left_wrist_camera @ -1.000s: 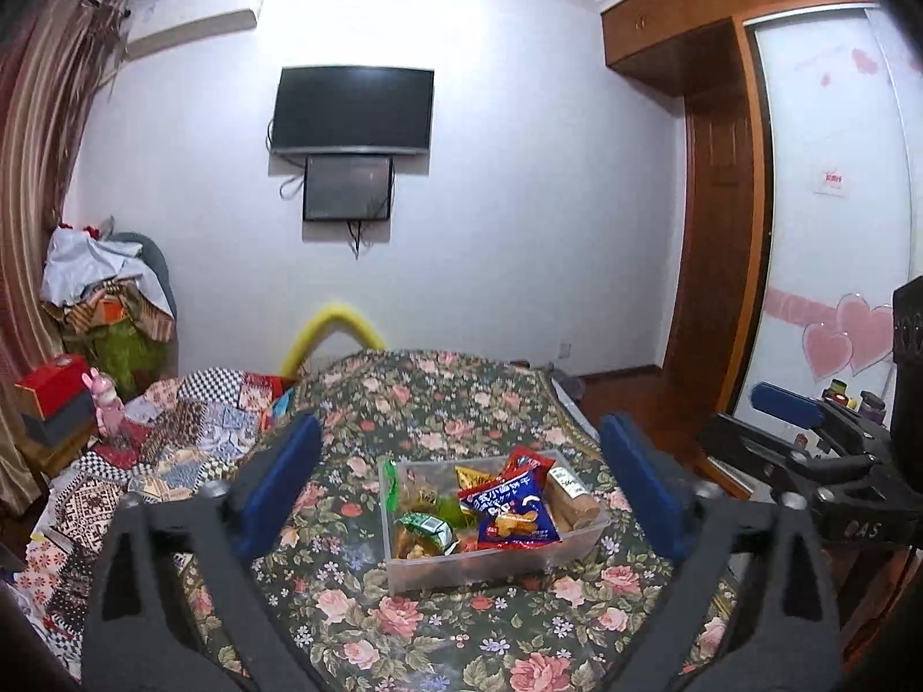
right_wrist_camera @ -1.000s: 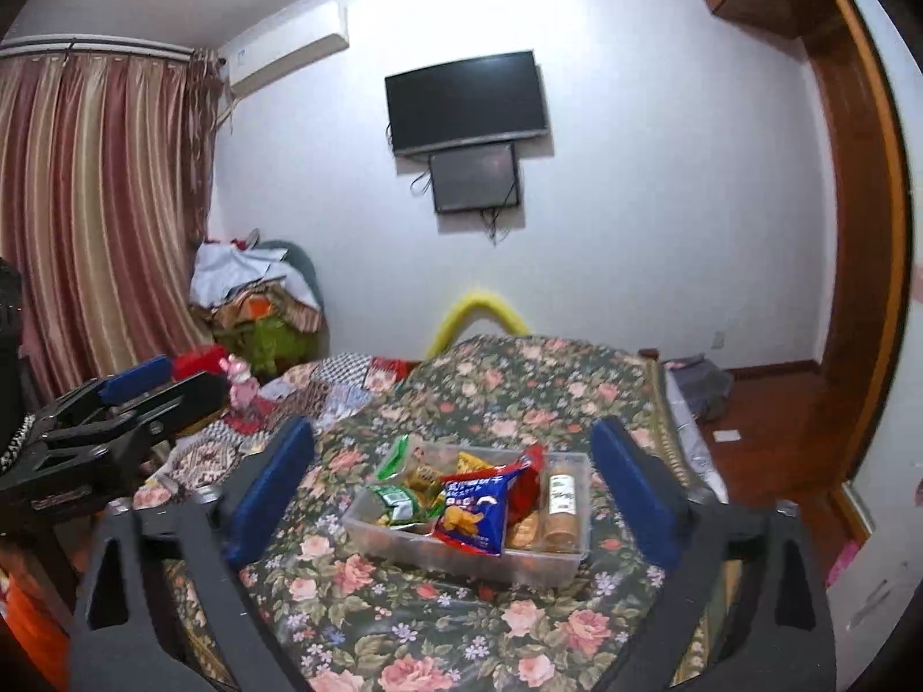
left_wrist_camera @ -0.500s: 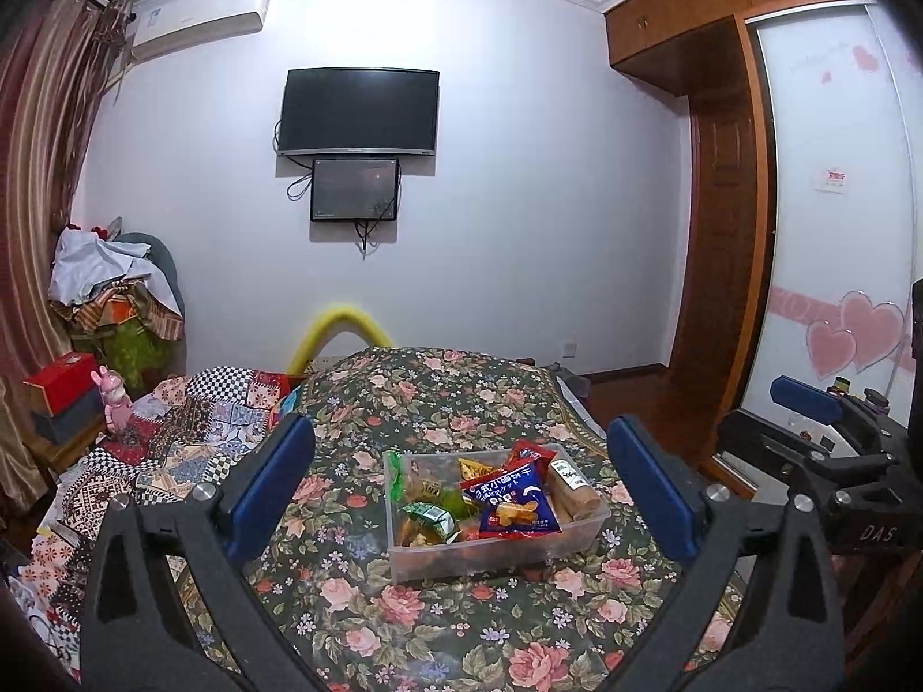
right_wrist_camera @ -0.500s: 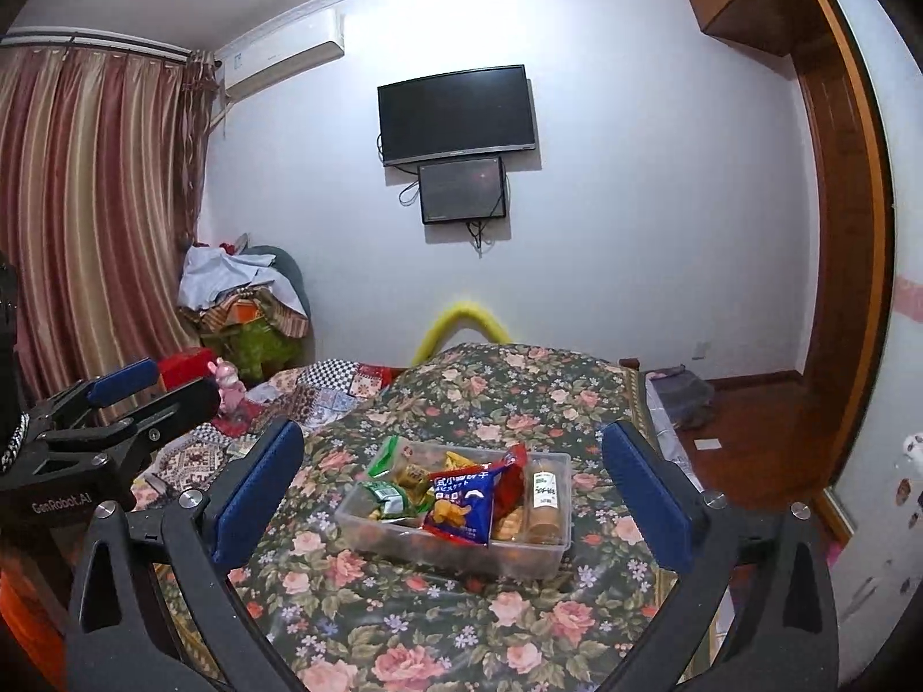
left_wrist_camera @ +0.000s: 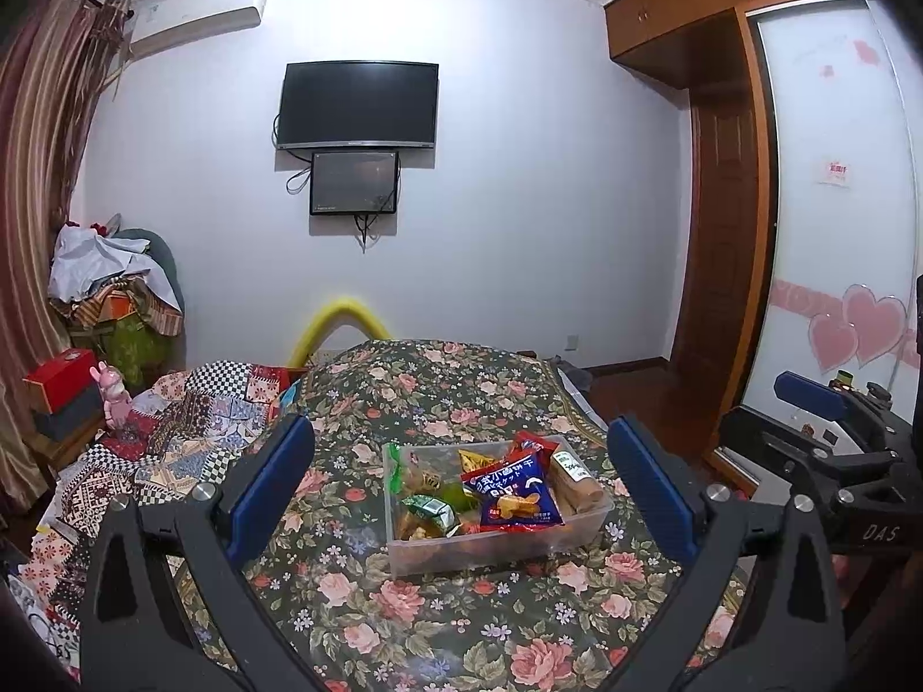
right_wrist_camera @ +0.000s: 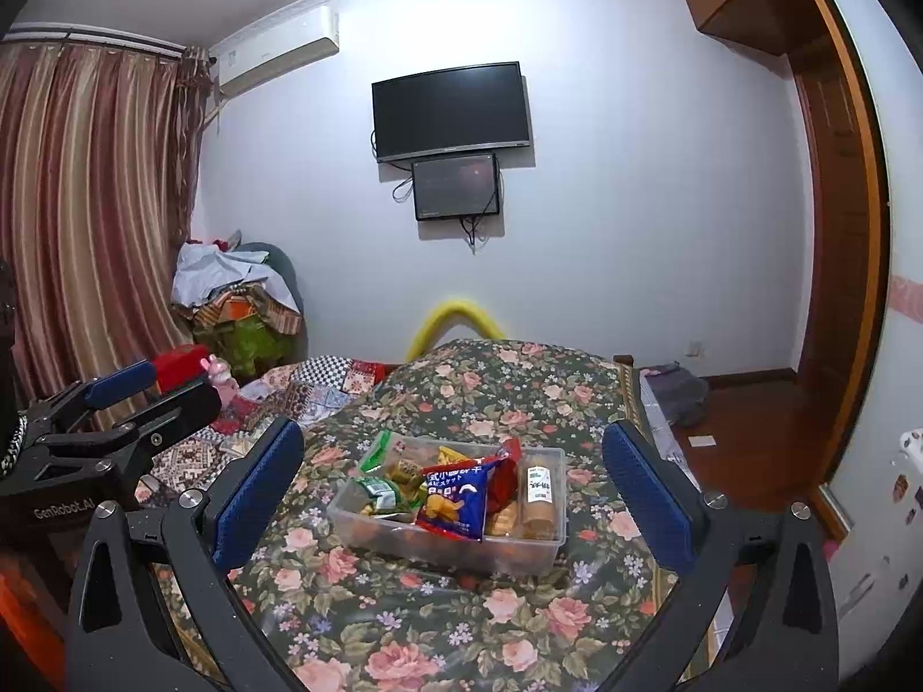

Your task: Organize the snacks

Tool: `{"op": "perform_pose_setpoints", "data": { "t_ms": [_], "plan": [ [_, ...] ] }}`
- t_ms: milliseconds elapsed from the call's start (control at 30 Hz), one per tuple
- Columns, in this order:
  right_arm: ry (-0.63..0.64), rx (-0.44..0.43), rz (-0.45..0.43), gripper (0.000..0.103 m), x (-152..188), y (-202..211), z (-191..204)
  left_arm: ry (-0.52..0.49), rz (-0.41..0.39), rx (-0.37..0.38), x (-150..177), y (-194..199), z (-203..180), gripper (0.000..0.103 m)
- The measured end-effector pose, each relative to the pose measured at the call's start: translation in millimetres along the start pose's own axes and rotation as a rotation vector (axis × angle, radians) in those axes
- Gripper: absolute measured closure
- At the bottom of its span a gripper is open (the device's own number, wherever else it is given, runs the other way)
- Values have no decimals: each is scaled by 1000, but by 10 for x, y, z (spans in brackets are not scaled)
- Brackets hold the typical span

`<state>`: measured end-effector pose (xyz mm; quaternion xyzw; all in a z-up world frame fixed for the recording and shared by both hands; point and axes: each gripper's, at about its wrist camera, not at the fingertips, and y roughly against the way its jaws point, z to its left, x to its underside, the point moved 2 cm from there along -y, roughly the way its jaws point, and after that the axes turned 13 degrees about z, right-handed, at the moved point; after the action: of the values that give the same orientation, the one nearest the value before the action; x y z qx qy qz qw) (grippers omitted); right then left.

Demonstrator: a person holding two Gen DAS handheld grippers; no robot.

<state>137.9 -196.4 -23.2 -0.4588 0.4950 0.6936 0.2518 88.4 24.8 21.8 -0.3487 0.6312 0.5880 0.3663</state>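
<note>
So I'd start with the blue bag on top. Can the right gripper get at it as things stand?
Probably yes. The blue bag lies on top in the open box, the right gripper has its jaws wide, and nothing stands between them.

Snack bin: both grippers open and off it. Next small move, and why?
Probably lower the right gripper toward the blue biscuit bag, which lies topmost in the clear bin. Both grippers hover open and empty; left gripper can wait.

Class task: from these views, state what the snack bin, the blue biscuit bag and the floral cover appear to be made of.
Snack bin: clear, slightly frosted plastic; contents show through its walls.
Blue biscuit bag: glossy printed film, probably plastic; creased and shiny.
Floral cover: woven or printed fabric, matte; it drapes softly.
</note>
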Motion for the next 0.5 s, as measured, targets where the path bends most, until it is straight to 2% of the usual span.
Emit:
{"op": "perform_pose_setpoints", "data": {
  "t_ms": [500],
  "plan": [
    [-3,7,7,0,10,-23,-14,-4,18,2,16,-61,11,0]
  ]
}}
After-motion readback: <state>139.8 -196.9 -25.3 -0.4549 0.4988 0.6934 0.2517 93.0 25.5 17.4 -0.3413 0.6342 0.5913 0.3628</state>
